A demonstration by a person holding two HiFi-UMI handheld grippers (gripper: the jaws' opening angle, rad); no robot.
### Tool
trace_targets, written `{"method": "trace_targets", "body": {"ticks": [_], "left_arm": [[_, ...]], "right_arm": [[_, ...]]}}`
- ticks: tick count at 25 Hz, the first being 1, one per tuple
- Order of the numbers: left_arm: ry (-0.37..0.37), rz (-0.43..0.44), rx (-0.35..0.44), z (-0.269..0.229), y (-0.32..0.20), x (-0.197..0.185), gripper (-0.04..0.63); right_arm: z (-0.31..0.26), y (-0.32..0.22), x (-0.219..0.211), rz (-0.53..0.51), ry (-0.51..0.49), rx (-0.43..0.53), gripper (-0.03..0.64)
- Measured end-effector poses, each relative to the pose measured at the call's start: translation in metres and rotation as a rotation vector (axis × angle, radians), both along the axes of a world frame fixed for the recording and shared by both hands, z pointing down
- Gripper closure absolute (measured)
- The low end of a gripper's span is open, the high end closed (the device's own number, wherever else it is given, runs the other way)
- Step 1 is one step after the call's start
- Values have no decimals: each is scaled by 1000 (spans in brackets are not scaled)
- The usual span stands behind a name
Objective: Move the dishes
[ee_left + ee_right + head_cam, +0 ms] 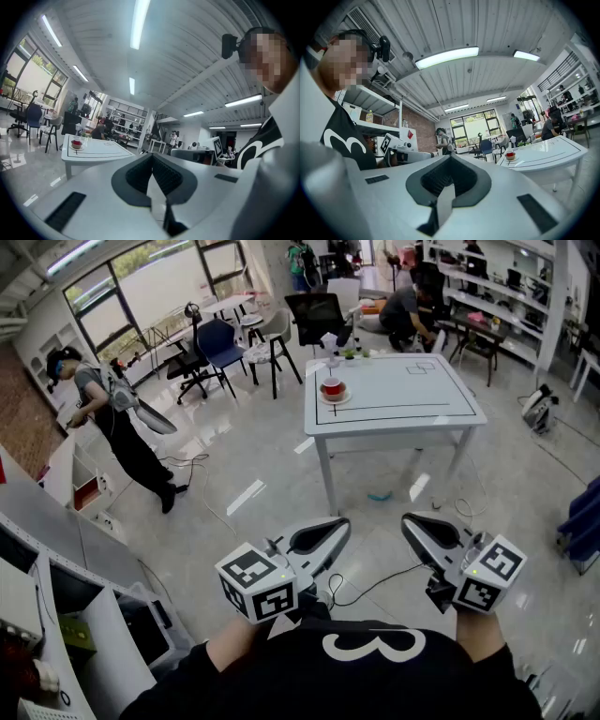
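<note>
Cup (333,384) on saucer (323,399) at left end of table (412,395), clearest overhead; left tongs (152,156), right tongs (450,157) clenched, empty.

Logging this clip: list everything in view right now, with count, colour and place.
table: one, white, middle of the floor ahead
cup: one, red, near the table's left edge
saucer: one, white, under the cup
blue chair: one, far left by the windows
standing person: one, grey top, at left
crouched person: one, grey top, behind the table
left gripper: grey, shut, empty, bottom centre
right gripper: grey, shut, empty, bottom right
</note>
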State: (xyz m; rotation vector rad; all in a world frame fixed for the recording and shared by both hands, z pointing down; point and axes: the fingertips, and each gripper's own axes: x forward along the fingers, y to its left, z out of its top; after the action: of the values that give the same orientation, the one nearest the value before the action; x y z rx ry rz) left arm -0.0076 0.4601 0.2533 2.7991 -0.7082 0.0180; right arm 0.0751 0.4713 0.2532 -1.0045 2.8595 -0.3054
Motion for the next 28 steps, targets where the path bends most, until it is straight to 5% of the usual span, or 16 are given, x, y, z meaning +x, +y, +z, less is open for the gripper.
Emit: {"method": "trace_targets", "body": {"ticks": [15,17,21,28], "left_arm": [[-16,-1,13,0,12,6,592],[-16,-12,8,0,12,2,592],[-18,-29,11,-3,13,-7,592],[-15,-30,-4,3,-5,-12,592]], "right_arm": [[-5,5,26,107,-56,15,610],[-5,4,26,112,-59,14,556],[-14,3,16,94,-40,56,337],[-8,-16,23,161,-29,61,218]]}}
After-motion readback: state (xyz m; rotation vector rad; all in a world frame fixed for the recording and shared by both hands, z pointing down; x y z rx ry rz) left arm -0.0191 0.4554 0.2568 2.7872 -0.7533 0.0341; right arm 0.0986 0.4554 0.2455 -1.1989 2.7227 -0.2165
